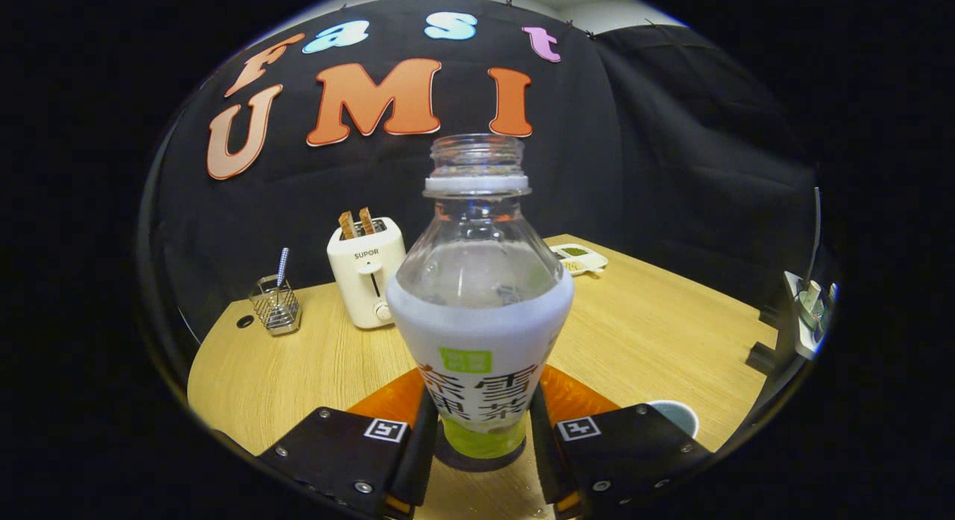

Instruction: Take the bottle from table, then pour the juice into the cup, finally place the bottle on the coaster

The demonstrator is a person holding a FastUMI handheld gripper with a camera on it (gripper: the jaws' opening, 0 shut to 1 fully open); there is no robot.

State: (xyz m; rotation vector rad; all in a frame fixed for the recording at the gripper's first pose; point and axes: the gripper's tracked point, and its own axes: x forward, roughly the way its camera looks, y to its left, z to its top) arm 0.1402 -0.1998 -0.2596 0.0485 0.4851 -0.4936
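Observation:
An uncapped bottle (479, 311) with a white label stands upright between my fingers, its clear neck rising well above them. My gripper (481, 442) is shut on the bottle's lower part, one finger (419, 453) pressing on each side. An orange coaster (574, 397) lies flat on the wooden table (298, 371) just behind the bottle's base, and the bottle and fingers hide most of it. A dark shadow sits under the base; I cannot tell whether the bottle touches the table. The rim of a cup (677, 415) peeks out just beyond the right finger.
A cream toaster (365, 277) with two slices in it stands beyond the bottle to the left. A wire holder (274, 304) with a utensil is further left. A small white dish (578, 259) lies at the far right of the table.

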